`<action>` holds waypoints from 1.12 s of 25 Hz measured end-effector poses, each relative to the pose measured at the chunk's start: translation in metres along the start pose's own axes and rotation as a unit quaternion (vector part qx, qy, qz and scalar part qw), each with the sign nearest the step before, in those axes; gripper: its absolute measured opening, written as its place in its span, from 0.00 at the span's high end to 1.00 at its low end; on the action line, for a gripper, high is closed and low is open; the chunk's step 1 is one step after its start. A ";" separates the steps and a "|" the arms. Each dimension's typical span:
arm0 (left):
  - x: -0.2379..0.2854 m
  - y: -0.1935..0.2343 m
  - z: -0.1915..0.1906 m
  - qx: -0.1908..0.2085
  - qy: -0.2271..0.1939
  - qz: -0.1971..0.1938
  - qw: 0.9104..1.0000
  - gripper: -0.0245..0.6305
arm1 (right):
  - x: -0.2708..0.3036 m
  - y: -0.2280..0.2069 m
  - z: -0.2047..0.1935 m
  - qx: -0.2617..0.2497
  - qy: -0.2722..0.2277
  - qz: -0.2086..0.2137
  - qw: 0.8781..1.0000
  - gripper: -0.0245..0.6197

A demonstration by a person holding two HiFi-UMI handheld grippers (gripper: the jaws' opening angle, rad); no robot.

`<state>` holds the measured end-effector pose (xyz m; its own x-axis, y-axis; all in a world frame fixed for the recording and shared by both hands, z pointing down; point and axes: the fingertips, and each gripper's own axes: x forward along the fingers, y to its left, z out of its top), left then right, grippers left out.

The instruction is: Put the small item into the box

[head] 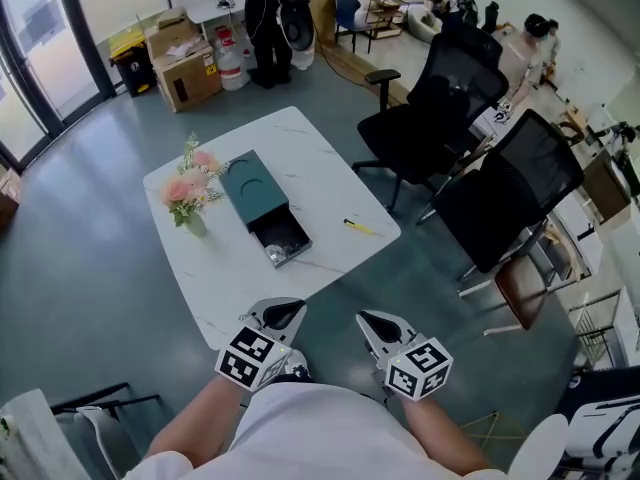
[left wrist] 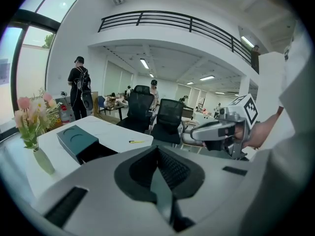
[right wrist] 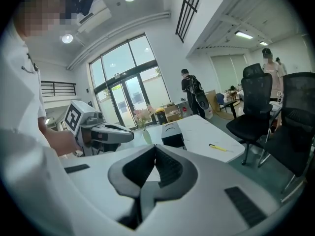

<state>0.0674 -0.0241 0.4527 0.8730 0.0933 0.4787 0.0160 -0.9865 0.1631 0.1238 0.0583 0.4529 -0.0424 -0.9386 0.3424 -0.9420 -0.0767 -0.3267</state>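
A dark teal box (head: 252, 194) lies on the white marble table (head: 320, 168). Its drawer (head: 281, 239) is pulled out toward me, and a small silvery item (head: 277, 255) rests inside. A yellow pen (head: 358, 227) lies on the table to the right of the box. My left gripper (head: 283, 315) and right gripper (head: 378, 324) are held side by side close to my body, short of the table's near edge. Both are shut with nothing between the jaws. The box (left wrist: 77, 139) and pen (left wrist: 136, 141) also show in the left gripper view. The right gripper view shows the box (right wrist: 172, 132) too.
A vase of pink flowers (head: 190, 193) stands left of the box. Two black office chairs (head: 440, 108) (head: 520, 188) crowd the table's right side. Cardboard boxes (head: 183, 63) and a standing person (head: 275, 18) are at the far end of the room.
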 end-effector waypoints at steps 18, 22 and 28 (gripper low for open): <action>0.035 0.094 -0.007 -0.028 0.026 0.048 0.998 0.94 | 0.103 -0.073 0.029 -0.019 0.045 0.022 0.999 0.94; 0.050 0.114 -0.007 -0.055 0.036 0.082 0.994 0.94 | 0.130 -0.094 0.039 -0.044 0.066 0.054 0.995 0.94; 0.095 0.131 0.004 -0.082 0.051 0.118 0.988 0.94 | 0.168 -0.153 0.042 -0.101 0.112 0.075 0.986 0.94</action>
<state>0.1542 -0.1451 0.5160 0.7891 -0.1160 0.6033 -0.2693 -0.9479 0.1701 0.2744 -0.1016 0.5230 -0.2382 -0.8344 0.4970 -0.9656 0.1482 -0.2138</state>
